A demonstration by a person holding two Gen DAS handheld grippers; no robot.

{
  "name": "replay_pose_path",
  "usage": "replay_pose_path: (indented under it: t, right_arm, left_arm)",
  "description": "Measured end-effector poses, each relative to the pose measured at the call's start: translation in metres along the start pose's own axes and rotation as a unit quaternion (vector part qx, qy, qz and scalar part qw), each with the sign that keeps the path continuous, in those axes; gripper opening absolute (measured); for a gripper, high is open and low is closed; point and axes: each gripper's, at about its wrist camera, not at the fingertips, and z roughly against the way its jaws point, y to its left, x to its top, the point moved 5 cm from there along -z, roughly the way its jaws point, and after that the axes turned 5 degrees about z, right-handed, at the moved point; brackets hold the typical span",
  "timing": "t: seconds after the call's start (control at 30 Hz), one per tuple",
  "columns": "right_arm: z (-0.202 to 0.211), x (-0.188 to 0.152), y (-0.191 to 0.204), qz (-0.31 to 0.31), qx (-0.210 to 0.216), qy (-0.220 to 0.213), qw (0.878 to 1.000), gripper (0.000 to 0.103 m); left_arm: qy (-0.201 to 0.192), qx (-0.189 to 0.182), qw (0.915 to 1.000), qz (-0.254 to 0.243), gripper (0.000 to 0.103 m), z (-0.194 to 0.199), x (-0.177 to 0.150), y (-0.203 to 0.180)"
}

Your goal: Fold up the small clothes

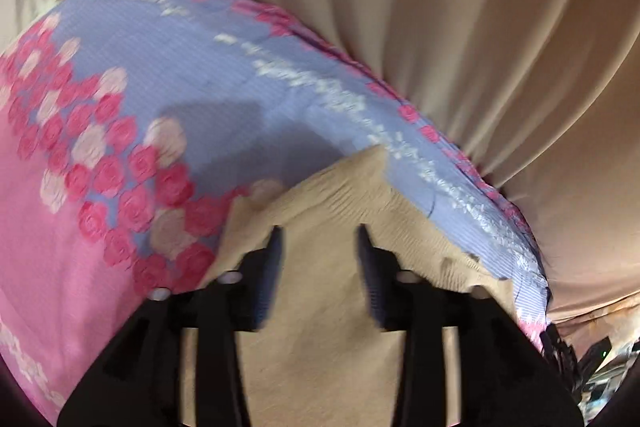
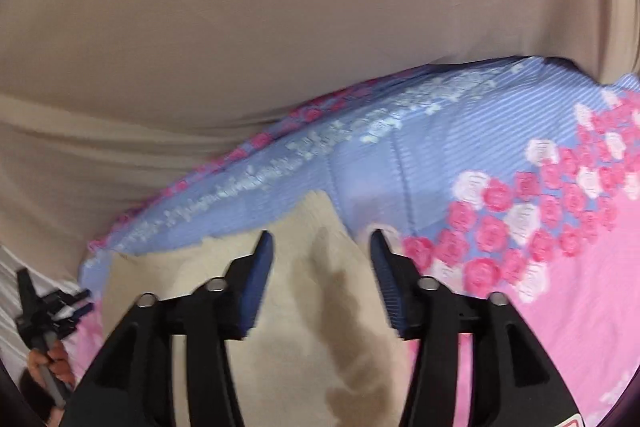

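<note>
Hovering over the beige cloth, the left tool and right tool both stand released, jaws apart with nothing pinched. The cloth lies on a floral sheet, its far edge just ahead of the tips. Judged from here, a careless pinch could catch the sheet too, or drag the soft cloth askew. No containers show.
</note>
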Motion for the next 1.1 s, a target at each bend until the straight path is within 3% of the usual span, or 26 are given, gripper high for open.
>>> replay_pose_path:
  t: [0.1, 0.17, 0.33, 0.4, 0.43, 0.47, 0.5, 0.53, 0.6, 0.73, 0.83, 0.93, 1.1]
  right_arm:
    - [0.014, -0.046, -0.008, 0.026, -0.013, 0.031, 0.999, 0.064]
    - [0.014, -0.078, -0.021, 0.017, -0.019, 0.062, 0.998, 0.068]
    - [0.002, -0.14, -0.04, -0.085, 0.035, 0.117, 0.989, 0.068]
    - [-0.006, -0.144, -0.039, -0.113, 0.059, 0.118, 0.985, 0.068]
    - [-0.009, -0.146, -0.036, -0.123, 0.066, 0.12, 0.983, 0.069]
    - [-0.013, -0.146, -0.037, -0.137, 0.061, 0.121, 0.981, 0.062]
    - [-0.016, -0.145, -0.037, -0.148, 0.064, 0.12, 0.98, 0.051]
    - [-0.016, -0.144, -0.039, -0.158, 0.07, 0.118, 0.978, 0.031]
    - [-0.006, -0.138, -0.038, -0.172, 0.084, 0.103, 0.976, 0.023]
    - [0.04, -0.128, -0.023, -0.124, 0.089, 0.087, 0.985, 0.019]
    - [0.078, -0.138, -0.021, -0.085, 0.073, 0.089, 0.99, 0.019]
    - [0.109, -0.169, -0.035, -0.062, 0.053, 0.106, 0.991, 0.019]
    - [0.133, -0.256, -0.076, -0.072, 0.016, 0.164, 0.984, 0.024]
  left_arm:
    - [-0.006, 0.002, 1.0, 0.001, 0.065, 0.021, -0.027, 0.032]
    - [0.008, 0.023, 0.9997, 0.001, 0.069, 0.027, -0.055, 0.059]
    - [0.071, 0.021, 0.9952, 0.063, 0.071, 0.016, -0.113, 0.108]
    - [0.054, 0.001, 0.9959, 0.073, 0.075, 0.016, -0.117, 0.108]
    - [0.052, -0.005, 0.9963, 0.068, 0.074, 0.014, -0.117, 0.106]
    - [0.05, -0.001, 0.9968, 0.063, 0.07, 0.012, -0.116, 0.103]
    - [0.053, -0.012, 0.9967, 0.06, 0.046, 0.01, -0.115, 0.099]
    - [0.069, -0.022, 0.9956, 0.06, 0.033, 0.008, -0.115, 0.096]
    - [0.078, -0.029, 0.9938, 0.075, 0.026, 0.014, -0.111, 0.097]
    - [0.081, -0.068, 0.9927, 0.059, 0.02, 0.057, -0.107, 0.089]
    - [0.101, -0.061, 0.9929, 0.016, 0.02, 0.092, -0.129, 0.087]
    - [0.122, -0.042, 0.9916, -0.007, 0.02, 0.111, -0.162, 0.099]
    - [0.175, 0.013, 0.9844, -0.004, 0.02, 0.116, -0.242, 0.147]
